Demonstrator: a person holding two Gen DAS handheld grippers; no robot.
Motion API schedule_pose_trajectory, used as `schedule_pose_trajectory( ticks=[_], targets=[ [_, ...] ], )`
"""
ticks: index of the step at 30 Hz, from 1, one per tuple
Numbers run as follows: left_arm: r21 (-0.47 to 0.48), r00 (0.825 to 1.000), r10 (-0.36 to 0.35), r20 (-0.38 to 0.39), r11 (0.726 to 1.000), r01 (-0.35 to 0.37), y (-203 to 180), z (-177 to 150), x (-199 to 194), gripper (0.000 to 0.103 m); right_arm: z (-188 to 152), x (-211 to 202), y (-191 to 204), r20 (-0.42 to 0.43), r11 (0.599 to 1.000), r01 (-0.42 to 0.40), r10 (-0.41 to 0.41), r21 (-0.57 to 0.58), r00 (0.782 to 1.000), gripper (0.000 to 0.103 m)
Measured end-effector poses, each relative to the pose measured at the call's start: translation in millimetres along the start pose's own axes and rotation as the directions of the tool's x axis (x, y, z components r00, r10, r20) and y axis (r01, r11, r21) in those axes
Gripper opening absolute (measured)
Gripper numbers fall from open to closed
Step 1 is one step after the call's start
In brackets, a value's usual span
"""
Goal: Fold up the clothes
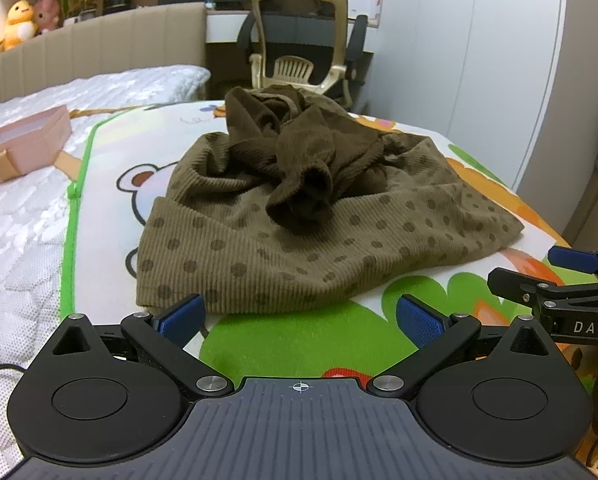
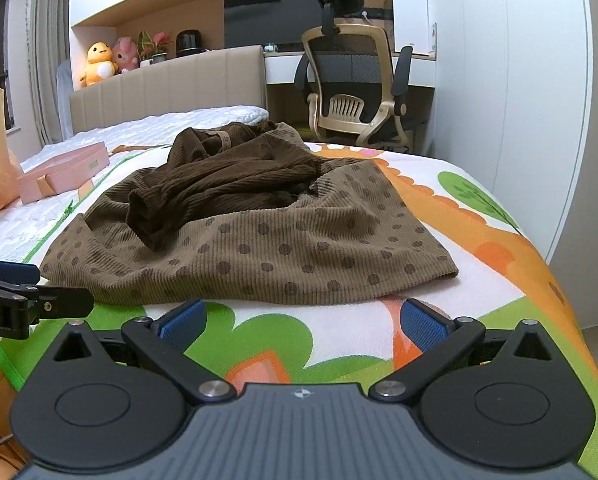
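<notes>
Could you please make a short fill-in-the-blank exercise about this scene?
1. The brown garment has a pattern of ____.
2. The garment lies on a colourful cartoon ____.
3. Both the left claw and the right claw are ____.
4. The gift box is ____ in colour.

Answers: dots; mat; open; pink

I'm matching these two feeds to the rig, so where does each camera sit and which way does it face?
Left wrist: on the left hand-held gripper, tilted down across the bed at the brown dotted garment; its own open blue-padded fingers show, right hand-held gripper at the right edge.
Right wrist: on the right hand-held gripper, same heading; its own open fingers show, left one at the left edge.
Shared: garment, pink box, office chair.
</notes>
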State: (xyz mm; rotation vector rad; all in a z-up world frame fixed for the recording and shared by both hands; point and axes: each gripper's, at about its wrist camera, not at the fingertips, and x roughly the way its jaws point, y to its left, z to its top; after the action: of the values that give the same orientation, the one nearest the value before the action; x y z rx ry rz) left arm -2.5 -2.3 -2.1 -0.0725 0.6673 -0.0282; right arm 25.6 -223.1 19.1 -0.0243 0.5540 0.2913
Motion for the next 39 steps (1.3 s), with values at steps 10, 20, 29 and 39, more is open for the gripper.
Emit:
schedule_pose_trajectory(
  ticks=[10, 20, 29, 39],
  targets=[
    [-0.003, 1.000, -0.002, -0.006, 1.000, 0.002, -0.4, -0.9, 0.3, 0.103, -0.8, 1.6, 0.0, -0.009, 1.000, 0.000, 0.000, 0.002, 1.000, 0.103],
    [-0.006, 1.000, -0.006, -0.011, 1.000, 0.006, -0.1, -1.8, 0.8, 0.103, -1.0, 2.4, -0.1, -0.015, 1.000, 0.000, 0.000, 0.003, 1.000, 0.103],
    [-0.010, 1.000, -0.009, -0.017, 1.000, 0.008, 0.3, -2.3, 1.6, 0.103, -1.8, 3.7, -0.5, -0.019, 1.000, 0.000, 0.000, 0.004, 1.000, 0.103],
    [-0.011, 1.000, -0.009, -0.016, 1.000, 0.008, 0.6, -2.6, 1.7, 0.103, -2.2, 3.6, -0.4, -0.021, 1.000, -0.001, 0.001, 0.002, 1.000, 0.103]
  ],
)
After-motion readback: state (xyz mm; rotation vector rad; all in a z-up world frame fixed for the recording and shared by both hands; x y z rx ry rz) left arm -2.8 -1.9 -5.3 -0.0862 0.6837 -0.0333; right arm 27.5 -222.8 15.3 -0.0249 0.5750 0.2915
